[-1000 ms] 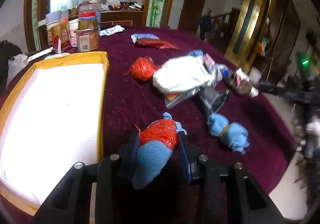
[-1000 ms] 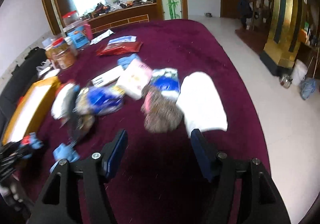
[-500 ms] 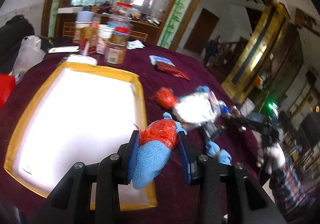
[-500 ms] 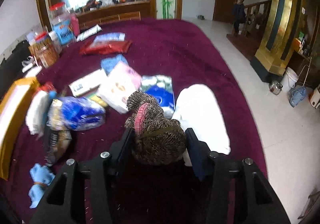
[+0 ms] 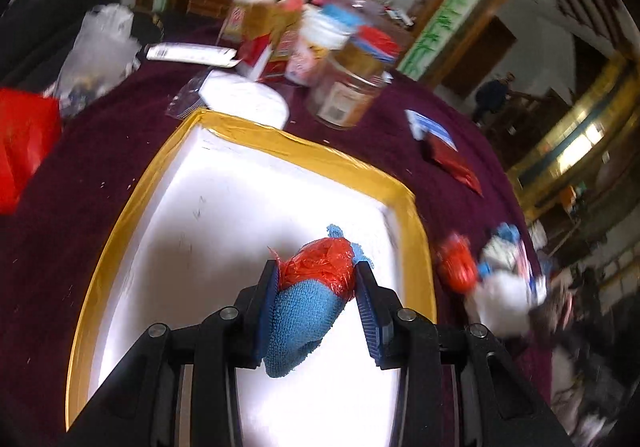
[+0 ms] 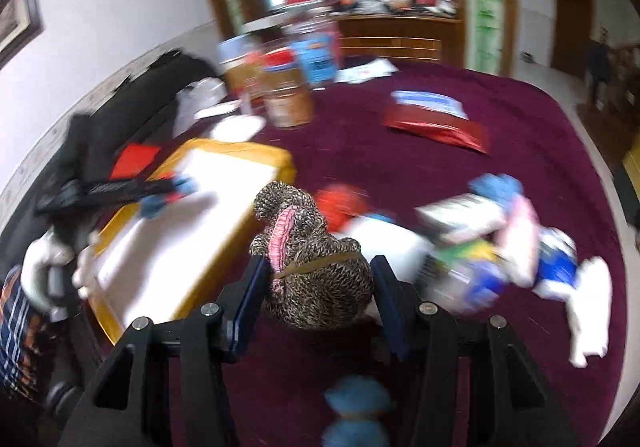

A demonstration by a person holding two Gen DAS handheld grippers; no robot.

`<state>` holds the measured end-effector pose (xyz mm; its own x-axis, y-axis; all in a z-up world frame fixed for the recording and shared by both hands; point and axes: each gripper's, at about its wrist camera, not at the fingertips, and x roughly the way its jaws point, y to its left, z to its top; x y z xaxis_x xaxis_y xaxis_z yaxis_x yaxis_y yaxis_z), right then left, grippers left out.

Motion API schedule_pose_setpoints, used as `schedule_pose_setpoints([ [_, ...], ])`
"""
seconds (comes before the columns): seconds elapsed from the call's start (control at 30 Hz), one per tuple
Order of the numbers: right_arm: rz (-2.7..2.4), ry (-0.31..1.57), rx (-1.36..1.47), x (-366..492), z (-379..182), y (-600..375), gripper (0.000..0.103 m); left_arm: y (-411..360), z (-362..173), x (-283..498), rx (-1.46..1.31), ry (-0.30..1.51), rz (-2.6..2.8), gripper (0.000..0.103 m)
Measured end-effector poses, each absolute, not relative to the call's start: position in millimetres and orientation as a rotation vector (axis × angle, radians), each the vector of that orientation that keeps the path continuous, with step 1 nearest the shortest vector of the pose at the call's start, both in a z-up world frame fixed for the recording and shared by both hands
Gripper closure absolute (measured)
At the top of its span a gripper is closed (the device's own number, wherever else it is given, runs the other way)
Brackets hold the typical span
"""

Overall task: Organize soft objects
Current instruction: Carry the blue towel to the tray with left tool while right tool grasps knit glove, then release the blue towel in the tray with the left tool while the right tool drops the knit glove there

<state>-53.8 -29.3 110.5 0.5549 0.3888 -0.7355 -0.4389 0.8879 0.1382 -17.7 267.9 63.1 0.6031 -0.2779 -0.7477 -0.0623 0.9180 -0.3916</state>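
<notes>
- the left hand-held gripper (image 5: 316, 287) is clamped on a blue cloth bundle (image 5: 300, 321) with red plastic wrapped over its top; both blue pads press its sides.
- that bundle hangs above the white floor of the yellow-rimmed tray (image 5: 120, 215), close to the tray's right rim, clear of the bottom as far as can be seen.
- the right hand-held gripper (image 6: 316, 283) grips a brown knitted bundle (image 6: 316, 271) with a pink fold and a thin band round it, one pad on each side.
- the knitted bundle sits over the maroon table (image 6: 400, 167), just beside the tray's near corner (the tray lies to its left in the right wrist view).
- in that view a white-gloved hand (image 6: 44, 263) holds the other tool over the tray.
- on the cloth right of the tray lie an orange-red wrapped ball (image 5: 458, 267) and a blurred heap of white and blue packets (image 6: 500, 247).
- a second blue cloth bundle (image 6: 356, 415) lies below the right jaws.
- jars and boxes (image 5: 344, 79) stand beyond the tray's far end; a red foil packet (image 6: 436, 127) lies further out.
</notes>
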Motion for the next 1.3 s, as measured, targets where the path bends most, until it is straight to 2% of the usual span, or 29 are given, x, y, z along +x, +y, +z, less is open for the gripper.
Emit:
schedule_pose_setpoints([
  [0.3,0.546,0.941,-0.165,7.1,83.1,98.0,0.051,304.0,35.7,49.1,-0.535,0.957,-0.02,0.062],
  [0.47,0.507,0.968,-0.236,34.3,62.6,131.8,0.051,320.4,18.1,63.5,-0.584,0.958,0.029,0.052],
  [0.7,0.49,1.008,-0.272,56.6,43.1,158.8,0.051,334.1,17.1,54.8,-0.695,0.926,-0.03,0.051],
  [0.83,0.423,1.004,-0.309,63.7,37.3,158.3,0.051,341.5,27.8,38.8,-0.745,0.88,-0.065,0.038],
  [1.0,0.364,0.977,-0.336,68.4,35.4,157.8,0.051,344.2,37.4,17.5,-0.786,0.828,-0.093,0.037],
  [1.1,0.364,0.965,-0.325,66.6,38.2,156.7,0.049,341.9,38.3,8.8,-0.8,0.824,-0.108,0.037],
  [1.3,0.406,0.887,-0.207,48.5,76.8,129.8,0.035,337.9,43.2,-13.3,-0.839,0.822,-0.116,0.037],
])
